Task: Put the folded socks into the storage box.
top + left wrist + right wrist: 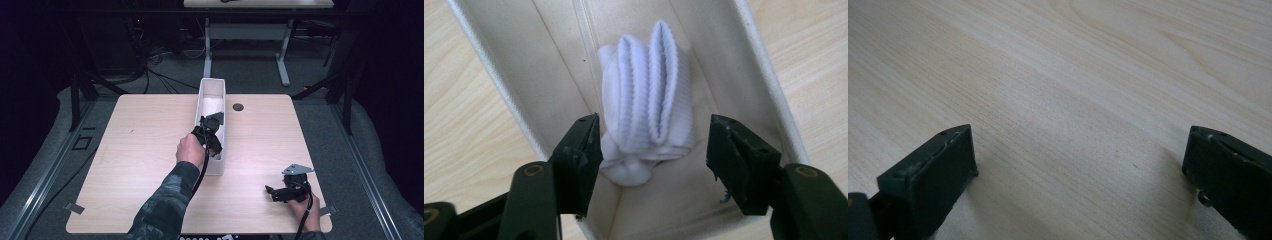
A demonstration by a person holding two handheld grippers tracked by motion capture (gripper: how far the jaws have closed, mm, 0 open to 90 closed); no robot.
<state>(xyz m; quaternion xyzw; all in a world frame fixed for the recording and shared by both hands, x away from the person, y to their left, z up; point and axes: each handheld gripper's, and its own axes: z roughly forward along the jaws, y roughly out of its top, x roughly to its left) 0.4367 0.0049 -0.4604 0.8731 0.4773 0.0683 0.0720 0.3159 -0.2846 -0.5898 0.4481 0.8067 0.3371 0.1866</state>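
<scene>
1. I see a white sock bundle (647, 100): ribbed knit, folded on itself so that two rounded cuff ridges run side by side along its length, with a small rounded lump of fabric at the near end.
2. It lies on the floor of the long, narrow white bin (514, 95), lengthwise, closer to one side wall than to the other.
3. From the high view I see the bin (204, 95) standing on the table, its long axis running away from me, near the table's middle.
</scene>
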